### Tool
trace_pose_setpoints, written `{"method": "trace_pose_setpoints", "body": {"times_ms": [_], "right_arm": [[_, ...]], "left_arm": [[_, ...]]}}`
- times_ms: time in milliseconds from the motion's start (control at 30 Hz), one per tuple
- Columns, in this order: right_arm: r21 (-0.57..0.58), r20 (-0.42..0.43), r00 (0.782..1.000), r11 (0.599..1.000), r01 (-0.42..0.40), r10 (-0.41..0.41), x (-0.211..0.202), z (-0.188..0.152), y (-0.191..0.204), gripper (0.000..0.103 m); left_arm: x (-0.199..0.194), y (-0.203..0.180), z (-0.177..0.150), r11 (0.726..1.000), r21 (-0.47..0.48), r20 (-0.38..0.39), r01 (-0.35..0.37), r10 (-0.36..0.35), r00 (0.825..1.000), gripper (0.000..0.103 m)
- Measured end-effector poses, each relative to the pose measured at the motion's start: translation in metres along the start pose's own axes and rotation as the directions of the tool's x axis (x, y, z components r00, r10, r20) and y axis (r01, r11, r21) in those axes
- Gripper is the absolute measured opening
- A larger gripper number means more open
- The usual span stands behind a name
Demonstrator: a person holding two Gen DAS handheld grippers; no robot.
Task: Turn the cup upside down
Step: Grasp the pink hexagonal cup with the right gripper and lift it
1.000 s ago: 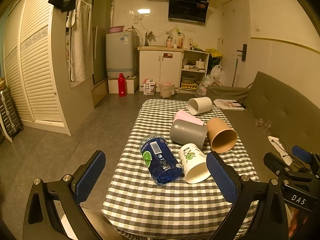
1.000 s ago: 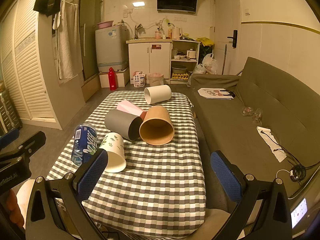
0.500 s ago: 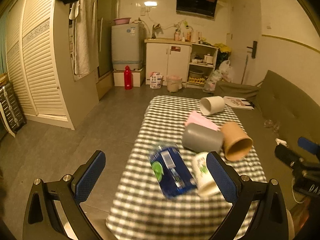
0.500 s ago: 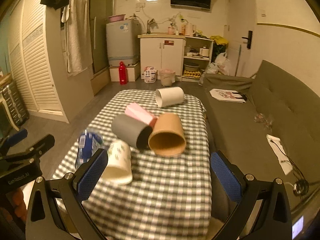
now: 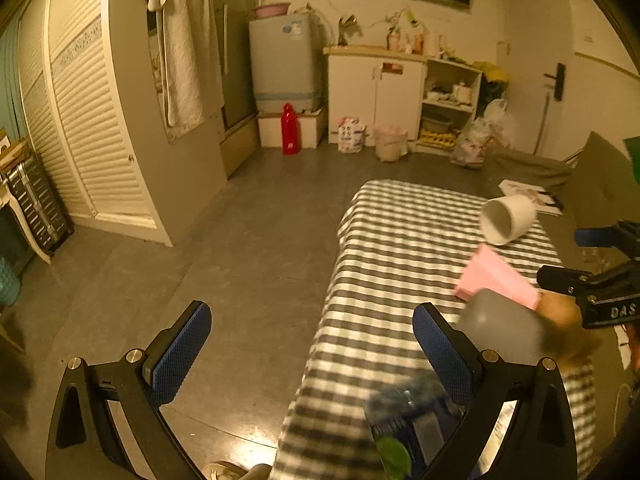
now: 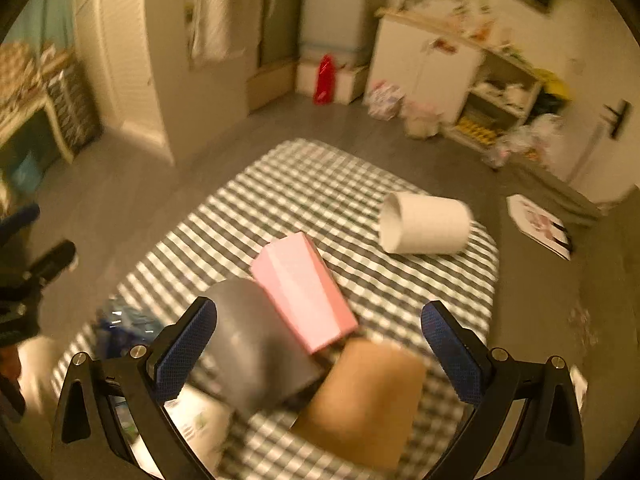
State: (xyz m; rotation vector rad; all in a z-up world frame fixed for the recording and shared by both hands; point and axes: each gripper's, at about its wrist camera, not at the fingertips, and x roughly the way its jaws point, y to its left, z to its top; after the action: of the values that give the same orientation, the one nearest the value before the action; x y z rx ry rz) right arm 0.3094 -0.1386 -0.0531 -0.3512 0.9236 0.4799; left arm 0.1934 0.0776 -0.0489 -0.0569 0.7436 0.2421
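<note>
Several cups lie on their sides on a checked tablecloth (image 6: 320,184). In the right wrist view a brown cup (image 6: 360,400) is nearest, with a grey cup (image 6: 256,344), a pink cup (image 6: 304,292), a white cup (image 6: 424,224) farther back and a printed white cup (image 6: 192,424) at lower left. My right gripper (image 6: 318,348) is open, above the grey and brown cups. My left gripper (image 5: 312,352) is open and empty, off the table's left edge; it sees the white cup (image 5: 506,220), pink cup (image 5: 496,276) and grey cup (image 5: 500,332).
A blue bottle (image 5: 412,412) lies at the near left of the table (image 5: 384,240). A grey sofa (image 6: 560,280) with a magazine (image 6: 540,226) runs along the right. Grey floor (image 5: 240,260) lies left of the table. Cabinets (image 5: 376,92) stand at the back.
Both grippers moved forward. The right one now hangs close over the cups and looks down on them. The left one swung left, so the table sits at its right.
</note>
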Motion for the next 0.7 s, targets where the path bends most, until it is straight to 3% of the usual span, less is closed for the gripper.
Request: {"method": "trace_pose_setpoints", "body": {"times_ms": [133, 267, 433, 600, 667, 700], "right_arm": [[-0.033, -0.116, 0.990, 0.996, -0.082, 0.077, 0.050, 0.011, -0.015, 0.092], [-0.049, -0.180, 0.973, 0.986, -0.158, 0.147, 0.082, 0.019, -0.016, 0.086], [0.039, -0.231, 0.936, 0.964, -0.262, 0.264, 0.109, 0.026, -0.020, 0.084], [0.038, -0.332, 0.904, 0.961, -0.273, 0.270, 0.129, 0.031, -0.006, 0.081], [0.038, -0.345, 0.899, 0.961, -0.273, 0.269, 0.134, 0.031, 0.001, 0.066], [0.032, -0.341, 0.905, 0.965, -0.260, 0.255, 0.135, 0.032, 0.005, 0.065]], "left_arm": [[0.030, -0.001, 0.001, 1.000, -0.012, -0.034, -0.013, 0.012, 0.999, 0.103], [0.049, -0.003, 0.003, 1.000, -0.012, -0.053, -0.015, 0.014, 0.998, 0.103], [0.060, -0.005, 0.005, 1.000, -0.002, -0.068, -0.011, 0.011, 0.998, 0.103], [0.059, -0.004, 0.005, 1.000, -0.005, -0.075, -0.015, 0.014, 0.997, 0.103], [0.056, -0.002, 0.006, 1.000, -0.011, -0.073, -0.017, 0.016, 0.997, 0.103], [0.054, -0.002, 0.006, 1.000, -0.014, -0.070, -0.017, 0.016, 0.997, 0.103]]}}
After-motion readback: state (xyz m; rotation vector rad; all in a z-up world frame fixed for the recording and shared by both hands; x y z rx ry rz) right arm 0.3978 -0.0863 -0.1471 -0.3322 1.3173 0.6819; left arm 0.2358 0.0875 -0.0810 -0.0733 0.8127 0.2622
